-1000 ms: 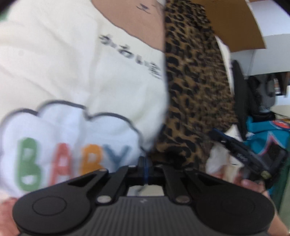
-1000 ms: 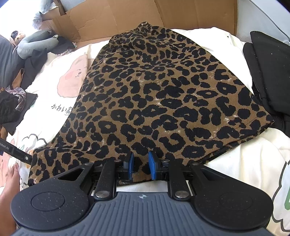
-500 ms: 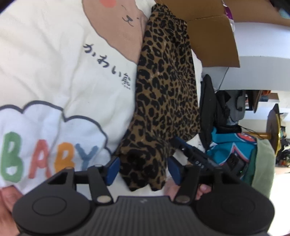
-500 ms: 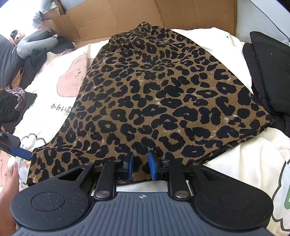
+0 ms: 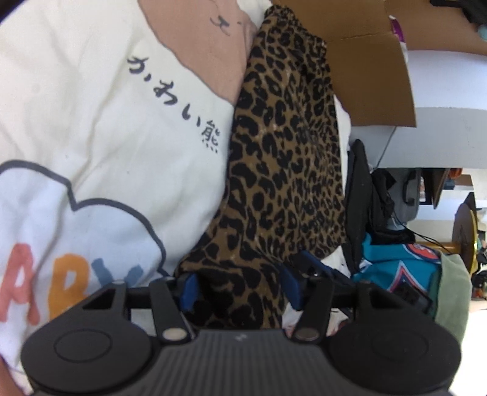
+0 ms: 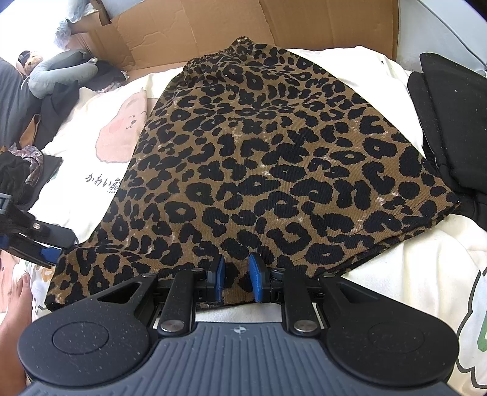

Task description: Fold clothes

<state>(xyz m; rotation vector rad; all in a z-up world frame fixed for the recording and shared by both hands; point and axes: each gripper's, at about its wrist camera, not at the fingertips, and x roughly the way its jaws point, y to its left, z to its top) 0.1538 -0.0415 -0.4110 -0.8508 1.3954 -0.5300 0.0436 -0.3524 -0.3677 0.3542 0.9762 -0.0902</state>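
Observation:
A leopard-print skirt (image 6: 274, 158) lies flat on a cream blanket (image 6: 411, 274) printed with bears and "BABY". Its waistband is at the far end and its hem is nearest me. My right gripper (image 6: 237, 277) is shut on the middle of the near hem, with a fold of fabric pinched between the blue pads. My left gripper (image 5: 239, 289) is open at the skirt's near left corner (image 5: 240, 274). The cloth sits between its blue pads, which are apart. In the right wrist view, the left gripper (image 6: 56, 246) comes in from the left edge at that corner.
Flattened cardboard (image 6: 243, 21) stands behind the skirt. A black garment (image 6: 450, 115) lies against the skirt's right side. At the far left are a grey neck pillow (image 6: 61, 73) and dark clothes. A teal garment (image 5: 395, 274) is piled off the blanket's edge. A person's bare skin (image 6: 15, 319) shows at lower left.
The left gripper went from shut to open and swung toward the skirt, so the skirt's corner now lies between its pads. The right gripper and the hem it holds stayed still.

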